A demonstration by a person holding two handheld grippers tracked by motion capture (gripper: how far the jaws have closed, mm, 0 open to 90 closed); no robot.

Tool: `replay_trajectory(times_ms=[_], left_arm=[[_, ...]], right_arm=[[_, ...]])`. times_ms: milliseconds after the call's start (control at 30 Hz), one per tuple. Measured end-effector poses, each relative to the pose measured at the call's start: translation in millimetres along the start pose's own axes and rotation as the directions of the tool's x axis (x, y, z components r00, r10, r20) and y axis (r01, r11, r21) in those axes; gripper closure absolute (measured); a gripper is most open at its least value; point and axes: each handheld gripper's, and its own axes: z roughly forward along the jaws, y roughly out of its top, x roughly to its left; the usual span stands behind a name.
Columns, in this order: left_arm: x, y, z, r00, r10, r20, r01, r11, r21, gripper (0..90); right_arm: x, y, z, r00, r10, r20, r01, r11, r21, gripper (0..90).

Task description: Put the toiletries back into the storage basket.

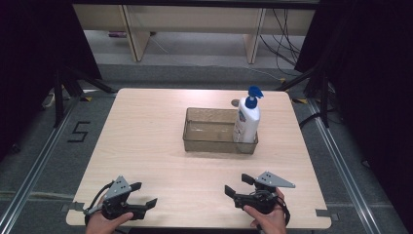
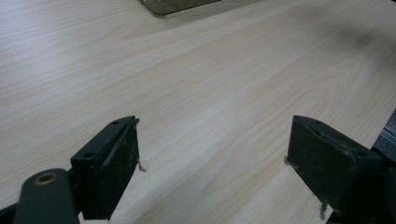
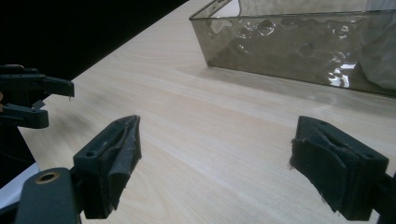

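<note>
A clear smoky plastic bin [image 1: 210, 130] sits on the wooden table [image 1: 146, 141], a little right of centre. Inside its right end stands a white pump bottle [image 1: 246, 121] with a blue pump head. Near the front edge at the left, my left gripper [image 1: 144, 194] rests open with nothing between its jaws. My right gripper [image 1: 238, 185] is at the front right, also open and empty, pointing left. In the right gripper view the bin [image 3: 299, 46] lies ahead of the open right gripper [image 3: 215, 163], with the left gripper [image 3: 56, 100] off at the far left. The left gripper [image 2: 212, 161] looks over bare wood.
A small round object [image 1: 235, 103] lies on the table just behind the bin. Black curtains and stand legs flank the table on both sides. Desk legs and cables are on the floor beyond the far edge.
</note>
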Motion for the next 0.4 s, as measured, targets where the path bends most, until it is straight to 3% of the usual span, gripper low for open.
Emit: replay_trajectory(times_ms=[133, 267, 300, 333, 400], left_arm=[[0.0, 0.2, -0.2, 1.0, 0.0, -0.002, 0.0, 1.0, 0.0, 16.2], [0.6, 0.3, -0.4, 1.0, 0.0, -0.001, 0.0, 1.0, 0.005, 16.2], [0.5, 0.3, -0.4, 1.0, 0.0, -0.001, 0.0, 1.0, 0.005, 16.2], [0.4, 0.4, -0.5, 1.0, 0.001, -0.001, -0.001, 1.0, 0.005, 16.2], [0.4, 0.3, -0.5, 1.0, 0.002, 0.001, -0.002, 1.0, 0.0, 16.2]], right_arm=[[-0.6, -1.0, 1.4, 0.9999, -0.001, -0.012, 0.001, 1.0, -0.016, 16.3], [-0.6, -0.7, 0.9, 0.9999, -0.01, -0.003, 0.01, 1.0, 0.003, 16.3], [-0.4, -1.2, 2.1, 1.0, -0.007, 0.003, 0.007, 1.0, 0.001, 16.3], [2.3, -1.3, 1.2, 0.9997, 0.026, -0.002, -0.026, 0.999, 0.021, 16.3], [0.7, -1.8, 2.6, 1.0, 0.001, -0.007, -0.001, 1.0, 0.007, 16.3]])
